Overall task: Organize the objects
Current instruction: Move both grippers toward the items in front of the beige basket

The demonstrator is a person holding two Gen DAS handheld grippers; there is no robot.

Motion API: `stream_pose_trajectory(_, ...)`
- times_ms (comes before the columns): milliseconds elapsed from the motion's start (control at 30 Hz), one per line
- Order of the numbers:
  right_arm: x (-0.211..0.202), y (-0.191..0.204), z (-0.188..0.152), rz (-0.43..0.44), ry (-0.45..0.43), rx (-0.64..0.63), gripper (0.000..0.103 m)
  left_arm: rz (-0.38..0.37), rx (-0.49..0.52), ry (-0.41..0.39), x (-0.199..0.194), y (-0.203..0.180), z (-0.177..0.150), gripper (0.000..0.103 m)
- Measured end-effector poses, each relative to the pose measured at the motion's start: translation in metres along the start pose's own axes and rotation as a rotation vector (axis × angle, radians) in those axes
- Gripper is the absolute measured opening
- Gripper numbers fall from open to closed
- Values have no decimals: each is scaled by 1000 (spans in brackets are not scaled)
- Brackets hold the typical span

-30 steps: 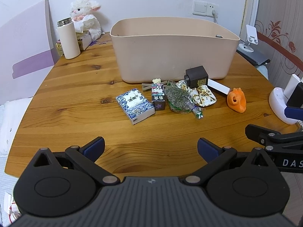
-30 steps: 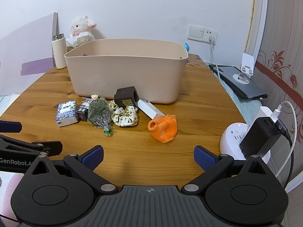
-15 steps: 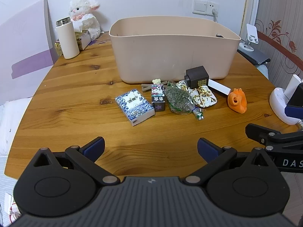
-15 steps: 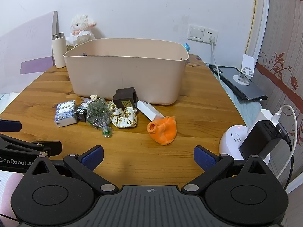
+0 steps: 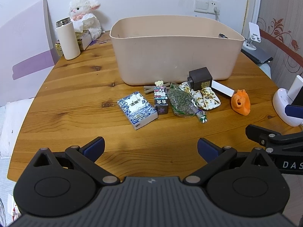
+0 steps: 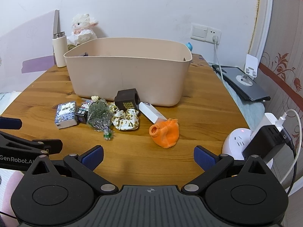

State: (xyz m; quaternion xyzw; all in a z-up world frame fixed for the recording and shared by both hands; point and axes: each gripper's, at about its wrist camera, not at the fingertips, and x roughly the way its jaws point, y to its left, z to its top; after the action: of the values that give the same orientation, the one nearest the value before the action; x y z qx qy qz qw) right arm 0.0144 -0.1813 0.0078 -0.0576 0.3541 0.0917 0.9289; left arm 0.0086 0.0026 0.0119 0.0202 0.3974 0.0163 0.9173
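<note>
Right wrist view: the right gripper [image 6: 148,156] hangs wide open and empty above the wooden table [image 6: 132,158], with the orange plush [image 6: 165,135] just ahead, slightly right of centre. The left gripper [image 5: 150,147], equally wide, faces the tissue pack [image 5: 137,109]. Judging by this, right is nearer the plush; the beige bin [image 6: 128,79] waits behind.

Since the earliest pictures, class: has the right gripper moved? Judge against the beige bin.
Yes, slightly. In the right wrist view the beige bin sits a little lower and nearer, so the open right gripper has eased forward toward it.
</note>
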Motion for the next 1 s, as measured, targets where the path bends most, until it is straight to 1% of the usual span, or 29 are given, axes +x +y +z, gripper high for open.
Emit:
stream_pose_trajectory(300,13,0,7,8,21,-11,103,7,-22,35,16,6,7,103)
stream_pose_trajectory(467,22,-4,9,3,43,-4,103,19,-54,59,29,15,13,103)
stream_pose_trajectory(667,41,-9,11,-8,79,6,103,37,-87,88,45,26,19,103)
stream_pose_trajectory(1000,68,-21,13,-33,126,22,103,37,-126,131,74,34,28,103)
